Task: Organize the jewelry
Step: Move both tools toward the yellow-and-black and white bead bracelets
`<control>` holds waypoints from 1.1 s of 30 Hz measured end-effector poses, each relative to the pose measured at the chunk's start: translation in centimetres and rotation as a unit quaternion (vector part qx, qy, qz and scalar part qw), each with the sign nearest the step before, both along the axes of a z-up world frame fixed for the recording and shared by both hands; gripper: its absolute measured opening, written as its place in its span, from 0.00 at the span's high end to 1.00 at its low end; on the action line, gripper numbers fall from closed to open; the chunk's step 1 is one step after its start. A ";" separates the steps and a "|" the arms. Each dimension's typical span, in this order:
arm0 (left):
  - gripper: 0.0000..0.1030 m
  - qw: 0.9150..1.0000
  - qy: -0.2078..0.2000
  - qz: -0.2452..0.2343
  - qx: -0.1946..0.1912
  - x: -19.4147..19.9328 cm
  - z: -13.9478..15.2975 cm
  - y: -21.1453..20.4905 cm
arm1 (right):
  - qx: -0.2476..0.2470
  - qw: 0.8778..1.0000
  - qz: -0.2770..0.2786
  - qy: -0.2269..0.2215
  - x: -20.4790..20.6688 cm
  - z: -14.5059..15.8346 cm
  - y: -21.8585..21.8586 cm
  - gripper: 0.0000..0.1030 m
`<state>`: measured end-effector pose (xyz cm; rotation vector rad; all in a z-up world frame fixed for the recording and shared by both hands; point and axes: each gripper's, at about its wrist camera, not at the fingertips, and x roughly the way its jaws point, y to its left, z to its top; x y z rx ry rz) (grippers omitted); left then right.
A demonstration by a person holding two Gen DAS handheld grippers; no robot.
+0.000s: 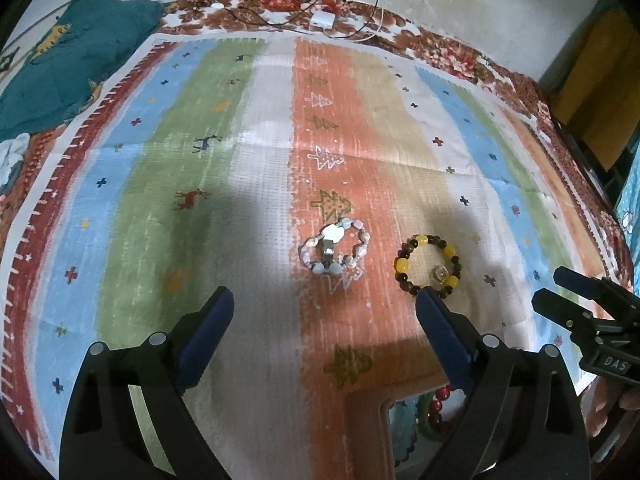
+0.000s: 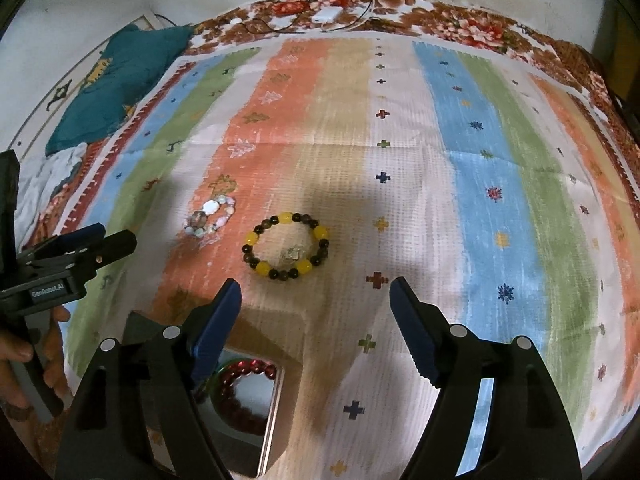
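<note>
Left wrist view shows the left gripper [image 1: 324, 300] with its blue-padded fingers spread wide and nothing between them, low in the frame over a striped cloth [image 1: 200, 184]. Just above the gap, at frame centre, lies a pale bead bracelet [image 1: 335, 249] with a small ring inside its loop. To its right, apart from it, sits a yellow and brown bead bracelet [image 1: 429, 266], its lower edge just behind the right-hand fingertip. At the bottom edge a box [image 1: 368, 404] holds red beads [image 1: 440, 406].

Right wrist view has the right gripper [image 2: 316, 294] likewise spread apart and empty. The yellow and brown bracelet [image 2: 286, 246] lies just above its left finger; the pale one [image 2: 210, 216] is further up and left. The box [image 2: 280, 400] with red beads [image 2: 244, 372] sits at the lower left.
</note>
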<state>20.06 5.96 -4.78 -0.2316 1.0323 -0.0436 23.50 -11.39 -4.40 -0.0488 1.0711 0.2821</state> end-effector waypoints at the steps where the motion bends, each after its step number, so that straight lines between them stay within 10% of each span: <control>1: 0.12 1.000 0.001 -0.002 0.000 0.2 -0.2 -0.1 | -0.002 1.000 0.000 0.002 0.3 -0.2 0.0 0.26; 33: 0.21 0.999 0.032 -0.022 0.015 4.4 -3.5 -0.5 | -0.023 0.999 -0.015 0.043 5.8 -4.8 0.5 0.26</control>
